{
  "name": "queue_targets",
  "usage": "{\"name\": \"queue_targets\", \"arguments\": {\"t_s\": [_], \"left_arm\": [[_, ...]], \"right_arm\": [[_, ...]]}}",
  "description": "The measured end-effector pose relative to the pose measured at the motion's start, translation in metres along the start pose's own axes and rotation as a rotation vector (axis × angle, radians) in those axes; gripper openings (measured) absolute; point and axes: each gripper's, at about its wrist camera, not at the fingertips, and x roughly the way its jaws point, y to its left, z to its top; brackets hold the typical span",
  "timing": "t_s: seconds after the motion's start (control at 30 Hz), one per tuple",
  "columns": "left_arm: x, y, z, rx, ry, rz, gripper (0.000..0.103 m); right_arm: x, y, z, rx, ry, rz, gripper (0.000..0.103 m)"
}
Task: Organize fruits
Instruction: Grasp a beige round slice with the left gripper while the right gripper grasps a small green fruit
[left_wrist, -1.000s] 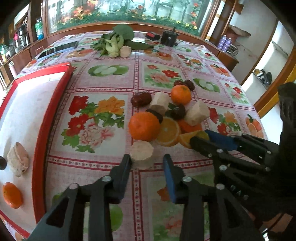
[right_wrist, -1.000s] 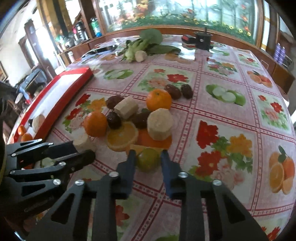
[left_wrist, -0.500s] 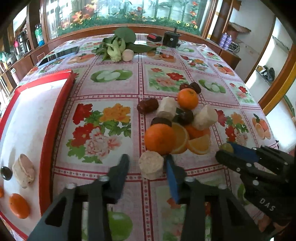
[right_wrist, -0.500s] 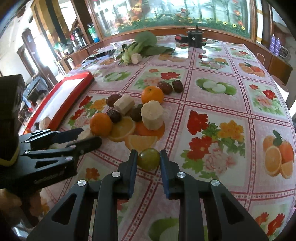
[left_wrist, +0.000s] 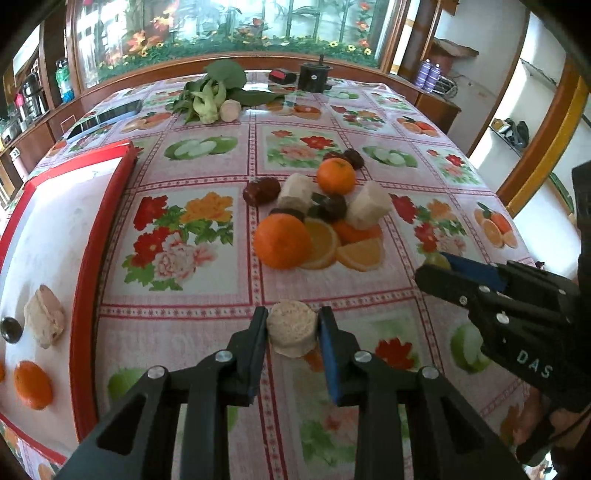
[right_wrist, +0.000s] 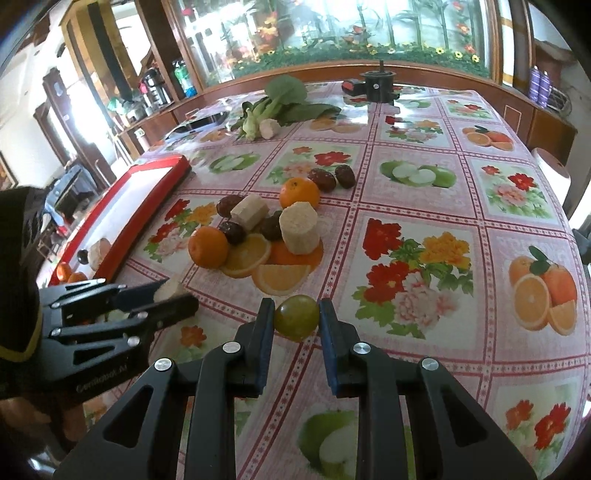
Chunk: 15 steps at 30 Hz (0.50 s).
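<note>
My left gripper (left_wrist: 293, 325) is shut on a pale round banana chunk (left_wrist: 292, 332), held just above the flowered tablecloth. My right gripper (right_wrist: 296, 314) is shut on a green grape (right_wrist: 296, 316). A pile of fruit lies mid-table: whole oranges (left_wrist: 282, 240), orange slices (left_wrist: 360, 253), pale banana chunks (left_wrist: 369, 205) and dark dates (left_wrist: 261, 190). The red-rimmed white tray (left_wrist: 85, 251) at the left holds a pale chunk (left_wrist: 44, 315), an orange (left_wrist: 32, 384) and a dark berry (left_wrist: 10, 329). The right gripper (left_wrist: 439, 267) shows at the left wrist view's right; the left gripper (right_wrist: 173, 295) shows at the right wrist view's left.
Leafy greens (left_wrist: 214, 92) and a black cylinder (left_wrist: 314, 76) stand at the table's far end, with a dark phone (left_wrist: 107, 116) at the far left. Wooden cabinets and a glass planter border the table. A white stool (right_wrist: 552, 166) stands off the right edge.
My left jaws have shut on the pale chunk, which now sits off the cloth. My right gripper has drawn the grape back from the pile, toward me.
</note>
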Motion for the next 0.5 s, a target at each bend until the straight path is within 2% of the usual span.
{"name": "queue_targets", "arguments": {"t_s": [0.3,0.5], "left_arm": [[-0.018,0.006,-0.008,-0.011,-0.019,-0.027,0.03],[-0.035,0.019,-0.008,-0.023,-0.051,-0.027,0.03]], "right_arm": [[-0.006,0.016,-0.012,-0.013,0.02,-0.037,0.024],[-0.008,0.038,-0.007,-0.035,0.015,-0.035,0.024]]}}
